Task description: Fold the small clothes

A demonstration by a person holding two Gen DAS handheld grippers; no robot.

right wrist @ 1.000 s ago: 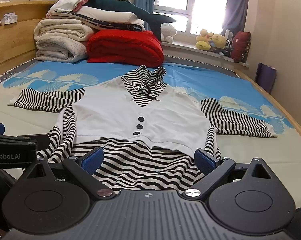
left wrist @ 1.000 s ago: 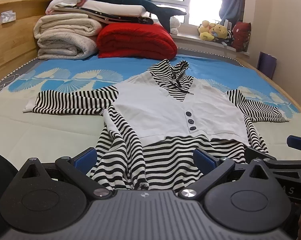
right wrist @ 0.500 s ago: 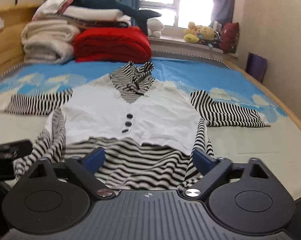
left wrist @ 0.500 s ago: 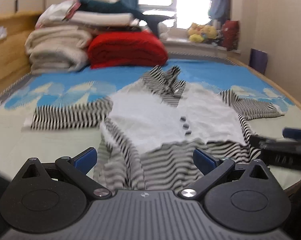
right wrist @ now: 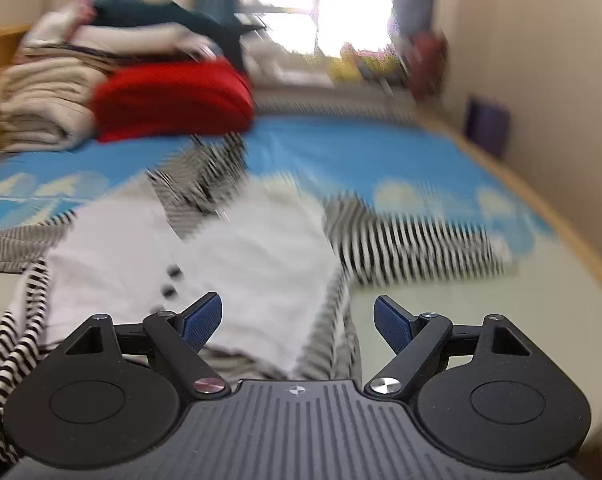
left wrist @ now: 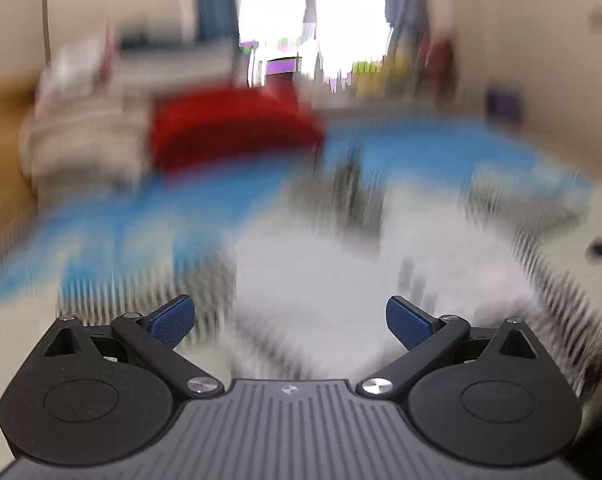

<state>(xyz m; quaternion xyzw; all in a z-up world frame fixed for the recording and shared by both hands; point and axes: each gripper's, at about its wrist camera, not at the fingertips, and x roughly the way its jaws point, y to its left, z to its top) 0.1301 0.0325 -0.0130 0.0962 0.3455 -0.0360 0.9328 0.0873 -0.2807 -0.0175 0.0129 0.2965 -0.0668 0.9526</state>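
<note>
Here we find a small black-and-white striped top with a plain white buttoned front panel [right wrist: 237,256] lying spread flat on the bed with the blue patterned sheet [right wrist: 381,148], collar toward the far end and hem toward us. In the right wrist view its right sleeve [right wrist: 413,248] stretches out sideways across the sheet, well clear of the body, while the striped fabric at the left edge is bunched and rumpled. Our right gripper [right wrist: 297,320] hangs just above the lower right part of the white panel; its blue-padded fingers [right wrist: 201,322] stand wide apart with nothing pressed between them, only the cloth lying below. The left wrist view is heavily smeared, so we can make out little beyond colours, yet the left gripper [left wrist: 289,322] is sharp: its blue pads [left wrist: 409,322] are also spread wide and empty, poised over the lower left of the same garment [left wrist: 321,280]. At the far end of the bed sits a folded red blanket [right wrist: 173,96], beside a stack of cream folded bedding [right wrist: 45,104] with a dark teal plush toy [right wrist: 161,12] lying on top. A bright window [right wrist: 325,12] lies beyond, and we cannot tell the blurred items on its sill.
</note>
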